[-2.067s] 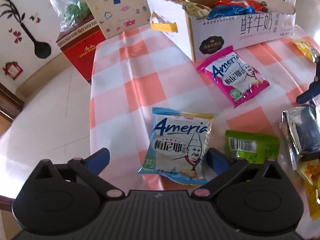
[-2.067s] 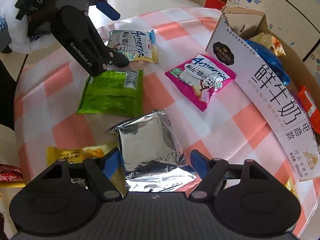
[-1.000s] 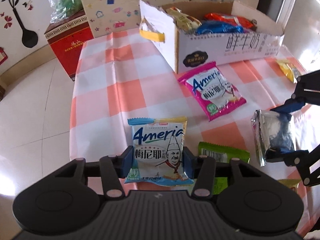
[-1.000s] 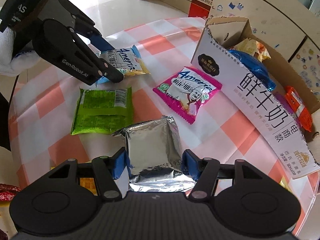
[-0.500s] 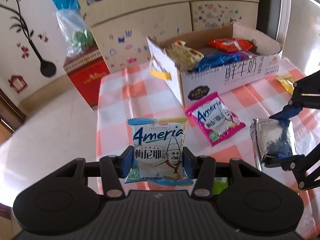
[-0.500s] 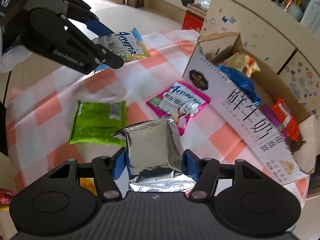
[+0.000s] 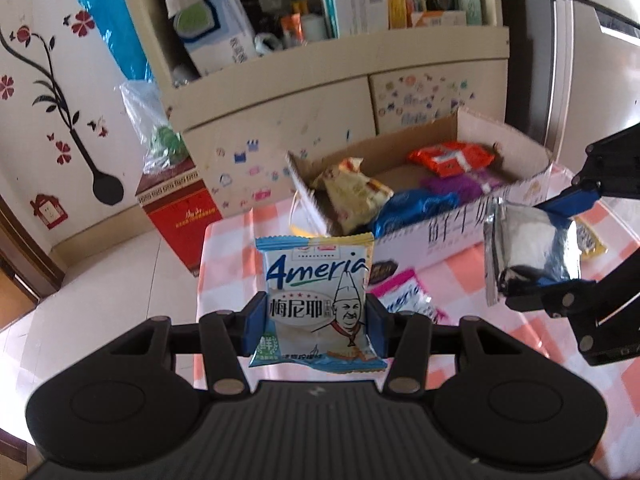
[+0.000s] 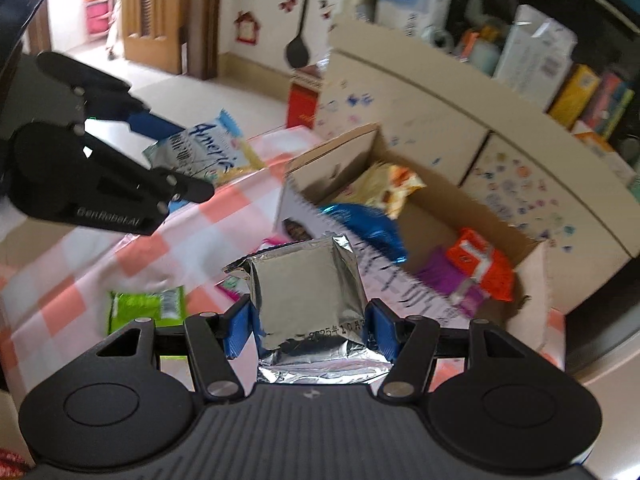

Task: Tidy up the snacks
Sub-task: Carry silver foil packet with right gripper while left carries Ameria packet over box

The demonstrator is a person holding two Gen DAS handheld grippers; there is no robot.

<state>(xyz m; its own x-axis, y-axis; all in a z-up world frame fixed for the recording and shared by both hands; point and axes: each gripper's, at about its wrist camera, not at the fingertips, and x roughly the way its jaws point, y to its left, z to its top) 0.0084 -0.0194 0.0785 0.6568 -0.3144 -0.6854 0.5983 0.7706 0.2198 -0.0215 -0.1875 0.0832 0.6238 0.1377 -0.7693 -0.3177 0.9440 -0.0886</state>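
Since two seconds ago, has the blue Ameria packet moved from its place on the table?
Yes. The blue Ameria packet lay flat on the checked tablecloth; now the left gripper holds it up off the cloth, nearer the cardboard box.

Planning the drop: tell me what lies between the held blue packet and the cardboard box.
Only bare checked tablecloth, seen in the left wrist view below the blue packet, before the cardboard box.

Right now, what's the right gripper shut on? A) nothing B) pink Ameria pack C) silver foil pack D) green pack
C: the right gripper has both blue pads pressed against the sides of the silver foil pack, lifted clear of the checked table.
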